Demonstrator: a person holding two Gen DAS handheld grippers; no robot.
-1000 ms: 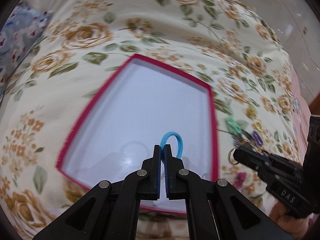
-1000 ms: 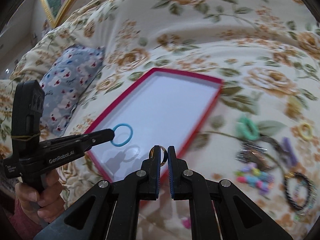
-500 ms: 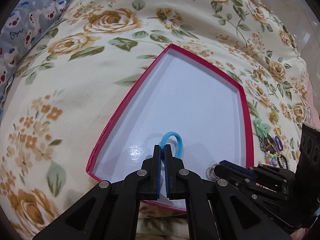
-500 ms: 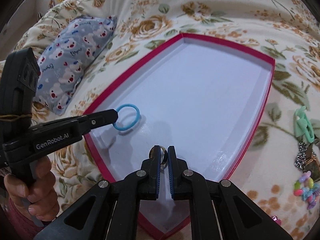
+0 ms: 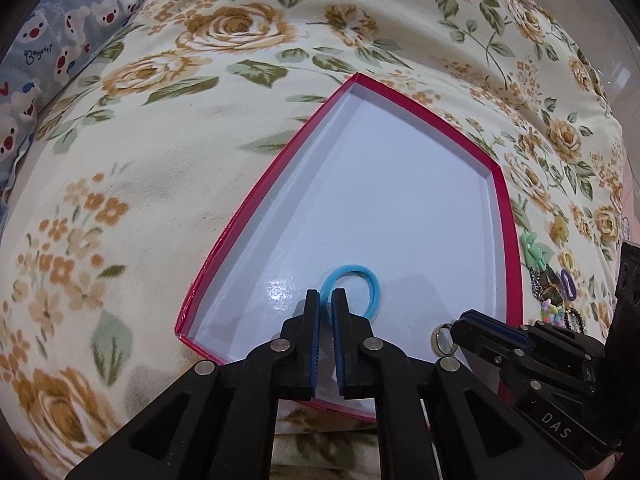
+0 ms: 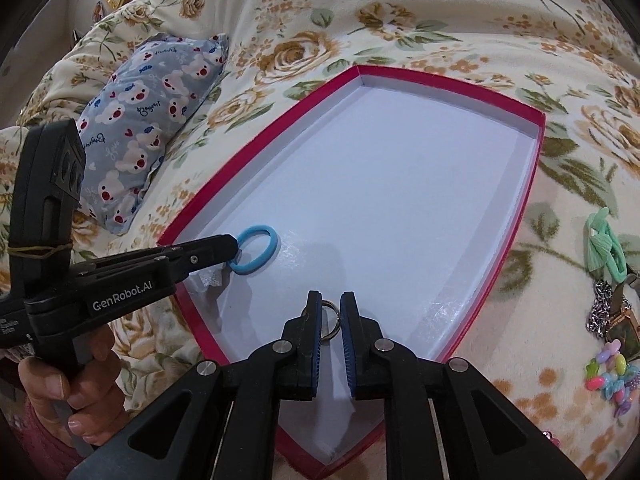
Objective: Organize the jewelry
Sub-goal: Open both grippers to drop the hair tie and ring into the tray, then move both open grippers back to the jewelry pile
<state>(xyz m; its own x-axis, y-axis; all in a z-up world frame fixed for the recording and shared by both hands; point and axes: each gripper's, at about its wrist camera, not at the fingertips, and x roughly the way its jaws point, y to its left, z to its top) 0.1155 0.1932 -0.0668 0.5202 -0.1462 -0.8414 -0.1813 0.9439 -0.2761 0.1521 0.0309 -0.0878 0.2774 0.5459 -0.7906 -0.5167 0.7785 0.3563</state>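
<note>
Your left gripper [image 5: 326,300] and right gripper [image 6: 331,308] hang low over the near end of the red-rimmed box [image 6: 532,184]. Both sets of jaws have just been easing apart: the blue hair tie [image 5: 352,290] and the metal ring [image 6: 330,318] sit between loosened pads, released where they can settle on the white floor. More trinkets [image 6: 608,320] wait on the floral blanket [image 5: 160,160].
</note>
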